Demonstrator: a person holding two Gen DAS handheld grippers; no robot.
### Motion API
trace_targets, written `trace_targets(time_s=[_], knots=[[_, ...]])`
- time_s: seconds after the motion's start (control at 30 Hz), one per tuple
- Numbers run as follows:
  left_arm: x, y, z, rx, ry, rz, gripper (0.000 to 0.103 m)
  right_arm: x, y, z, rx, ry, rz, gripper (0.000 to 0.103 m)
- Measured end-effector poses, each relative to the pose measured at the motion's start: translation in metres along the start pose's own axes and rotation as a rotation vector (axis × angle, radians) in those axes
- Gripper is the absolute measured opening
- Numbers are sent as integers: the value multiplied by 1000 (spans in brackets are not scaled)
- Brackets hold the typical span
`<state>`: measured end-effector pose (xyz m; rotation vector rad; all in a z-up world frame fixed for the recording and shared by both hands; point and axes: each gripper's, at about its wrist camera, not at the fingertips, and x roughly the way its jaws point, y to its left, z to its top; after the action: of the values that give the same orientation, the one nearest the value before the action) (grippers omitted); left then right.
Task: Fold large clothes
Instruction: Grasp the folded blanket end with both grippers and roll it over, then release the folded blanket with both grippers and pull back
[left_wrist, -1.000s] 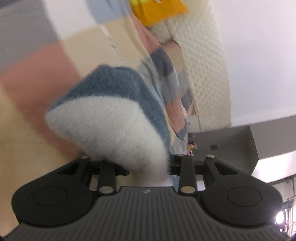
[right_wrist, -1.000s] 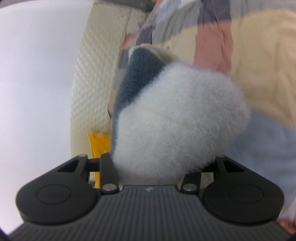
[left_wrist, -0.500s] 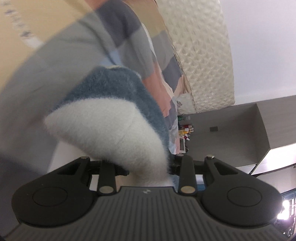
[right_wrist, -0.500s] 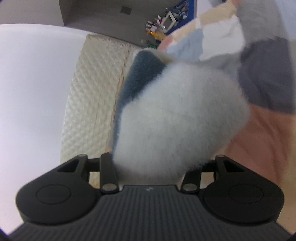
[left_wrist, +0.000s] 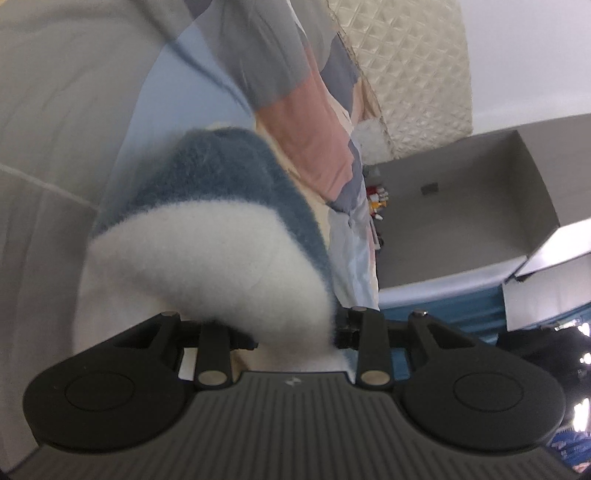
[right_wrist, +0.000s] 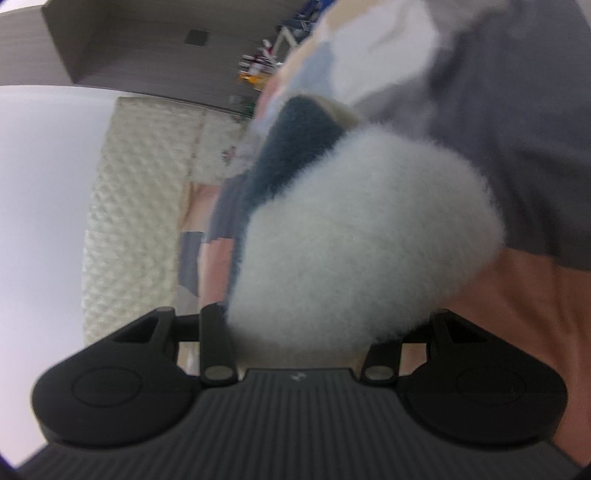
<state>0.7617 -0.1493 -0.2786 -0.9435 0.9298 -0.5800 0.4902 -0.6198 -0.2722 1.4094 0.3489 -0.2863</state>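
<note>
While both grippers carry a bunch of the same fluffy garment, the fold looks to be mid-course rather than finished. In the left wrist view the left gripper has its fingers closed on a thick wad of the fleece garment, white pile nearest the camera with a blue-grey band behind it; in the right wrist view the right gripper pinches a similar wad of it, white in front and dark blue beyond. Each fingertip pair is buried in the pile, so only the bulge between them shows.

The garment hangs in the air above a bed with a colour-block cover (grey, pink, cream and pale blue panels), a quilted headboard beyond. How many folds are already made I cannot tell: only the two gripped ends appear. Laying it down and smoothing it remain, in my judgement.

Its long axis probably runs from one gripper to the other, across the bed; which end is collar or hem is hidden.
</note>
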Motion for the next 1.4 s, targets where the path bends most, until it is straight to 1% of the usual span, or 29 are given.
trace_targets(time_s=[0.1, 0.17, 0.27, 0.4, 0.47, 0.57, 0.63, 0.67, 0.7, 0.73, 0.8, 0.87, 1.0, 1.13, 1.2, 1.33, 1.4], knots=[[-5, 17, -7, 11, 14, -6, 37, -9, -14, -10, -27, -5, 36, 50], [-8, 29, -14, 7, 20, -3, 37, -9, -22, -14, -39, -4, 34, 50], [-10, 42, -25, 1, 20, 11, 38, -10, -39, -19, -21, -4, 28, 52], [-15, 51, -38, 49, 37, 49, 43, -13, -60, -26, 0, -4, 30, 55], [-19, 55, -41, 56, 40, 47, 44, -15, -64, -28, -1, -9, 38, 55], [-17, 59, -35, 19, 67, 25, 44, -17, -64, -30, 15, -25, 41, 55], [-15, 57, -30, -3, 85, 35, 47, -17, -62, -29, 50, -23, 26, 55], [-17, 53, -29, 12, 93, 48, 50, -19, -59, -29, 71, -21, 9, 58], [-20, 46, -29, 48, 99, 72, 53, -21, -57, -29, 88, -22, -15, 59], [-24, 40, -31, 85, 103, 97, 54, -24, -52, -30, 103, -20, -50, 59], [-32, 25, -33, 152, 103, 153, 58, -32, -43, -31, 101, -16, -91, 59], [-42, 13, -38, 194, 107, 195, 60, -46, -33, -33, 78, -21, -135, 59], [-67, -18, -48, 264, 108, 250, 61, -77, -22, -37, 58, -37, -165, 59], [-101, -60, -64, 350, 91, 276, 61, -116, -3, -41, 13, -51, -148, 59], [-124, -87, -76, 406, 69, 282, 61, -135, 9, -41, -13, -45, -132, 59], [-170, -135, -106, 499, 29, 286, 61, -176, 38, -51, -109, -26, -104, 59], [-196, -159, -124, 546, 9, 290, 61, -198, 54, -59, -171, -1, -90, 59]])
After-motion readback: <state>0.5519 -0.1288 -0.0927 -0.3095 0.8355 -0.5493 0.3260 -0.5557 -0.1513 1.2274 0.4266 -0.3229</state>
